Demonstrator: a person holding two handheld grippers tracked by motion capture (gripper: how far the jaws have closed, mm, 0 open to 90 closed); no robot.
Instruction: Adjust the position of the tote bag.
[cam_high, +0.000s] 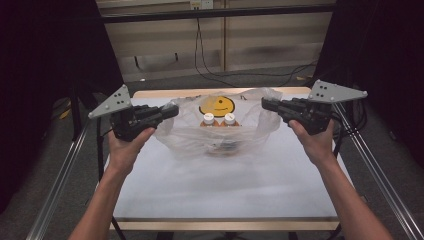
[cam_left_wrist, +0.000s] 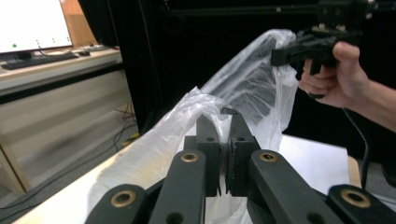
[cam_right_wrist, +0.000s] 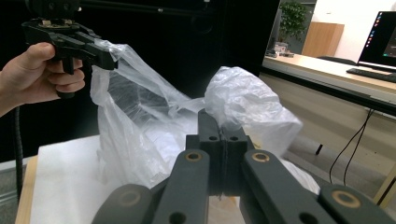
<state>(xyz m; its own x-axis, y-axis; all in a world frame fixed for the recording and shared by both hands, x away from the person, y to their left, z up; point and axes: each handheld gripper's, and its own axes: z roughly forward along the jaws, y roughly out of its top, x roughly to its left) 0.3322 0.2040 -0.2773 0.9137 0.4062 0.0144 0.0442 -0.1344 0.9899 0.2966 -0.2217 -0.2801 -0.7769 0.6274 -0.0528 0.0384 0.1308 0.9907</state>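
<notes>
1. Broadly, the white table (cam_high: 215, 190) took up most of what I saw from the high view, with a pale wooden edge along its near and far sides.
2. Over its far half hung the clear plastic bag (cam_high: 220, 135), stretched open between my two tools, its belly sagging to the tabletop. From the left gripper view the bag (cam_left_wrist: 243, 93) rose as a crinkled sheet toward the other hand.
3. My left gripper (cam_high: 172, 111) sat at the bag's left rim, jaws clenched on a fold of the film; in its own view the plastic was pinched between the two black jaws (cam_left_wrist: 223, 140).
4. My right gripper (cam_high: 265, 104) was at the right rim, likewise clamped on the bag's edge; in its own view the jaws (cam_right_wrist: 223, 135) met tight with film bunched just above them.
5. A yellow round item with a smiling face (cam_high: 217, 105) showed at the far side of the bag; I could not tell whether it lay inside the bag or behind it.
6. Two small bottles with white caps (cam_high: 219, 119) stood side by side just in front of it, seen through the plastic.
</notes>
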